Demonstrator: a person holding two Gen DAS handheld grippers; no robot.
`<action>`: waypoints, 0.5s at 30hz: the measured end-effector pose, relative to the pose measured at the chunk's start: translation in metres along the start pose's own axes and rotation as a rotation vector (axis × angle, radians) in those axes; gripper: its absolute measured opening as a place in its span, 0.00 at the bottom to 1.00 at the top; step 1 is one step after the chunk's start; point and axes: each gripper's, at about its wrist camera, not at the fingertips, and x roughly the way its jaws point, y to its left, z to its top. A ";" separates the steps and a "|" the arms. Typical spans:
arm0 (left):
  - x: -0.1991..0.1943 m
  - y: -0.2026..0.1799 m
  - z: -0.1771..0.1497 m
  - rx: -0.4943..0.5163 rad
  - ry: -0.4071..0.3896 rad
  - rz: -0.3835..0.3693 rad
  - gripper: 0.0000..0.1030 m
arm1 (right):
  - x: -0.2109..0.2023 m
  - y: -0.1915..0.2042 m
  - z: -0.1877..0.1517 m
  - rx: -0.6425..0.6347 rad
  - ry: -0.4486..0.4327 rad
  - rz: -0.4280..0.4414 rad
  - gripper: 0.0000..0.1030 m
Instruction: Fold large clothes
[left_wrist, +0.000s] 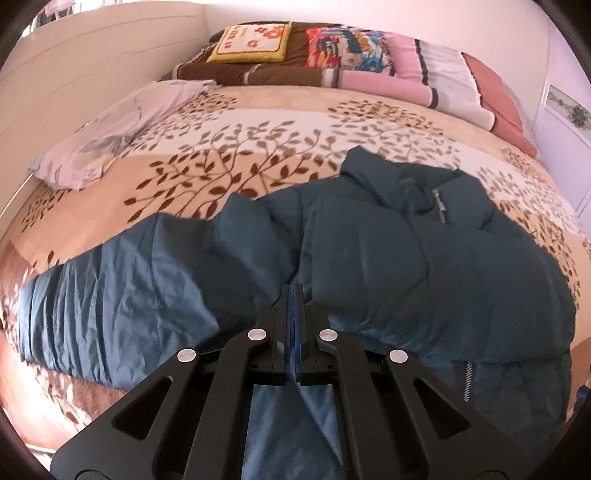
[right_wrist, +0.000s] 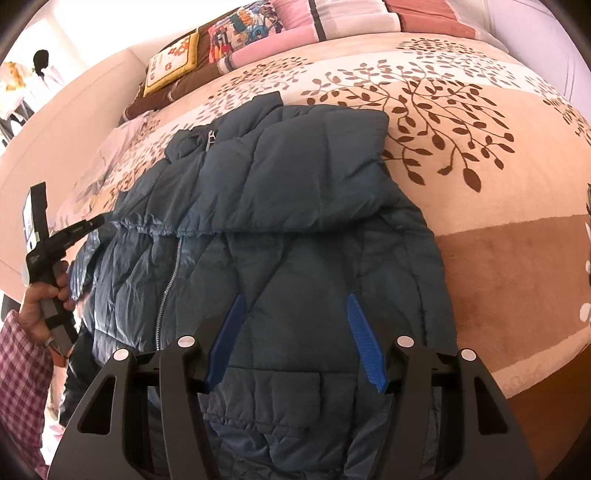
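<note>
Left wrist view: left tool (left_wrist: 294, 295) clamped tight on fold of dark teal quilted puffer jacket (left_wrist: 369, 251), fabric pinched between blue pads. Jacket sprawls across beige leaf-print blanket (left_wrist: 221, 155) on bed, sleeve stretching left.

Right wrist view: right tool (right_wrist: 295, 306) wide apart, hovering over jacket (right_wrist: 295, 221) lower front, gripping nothing. Silver zipper (right_wrist: 170, 280) at left. Person's hand (right_wrist: 40, 310) holds left tool at left edge.
</note>
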 end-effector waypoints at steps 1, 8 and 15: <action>0.000 0.001 -0.001 -0.005 -0.003 0.005 0.01 | 0.001 0.001 0.000 -0.001 0.002 -0.001 0.57; 0.002 -0.005 0.006 -0.037 -0.022 -0.047 0.15 | 0.009 0.003 0.000 -0.007 0.021 -0.007 0.57; 0.039 -0.023 0.001 0.033 0.079 0.010 0.16 | 0.013 0.003 -0.001 -0.011 0.034 -0.019 0.57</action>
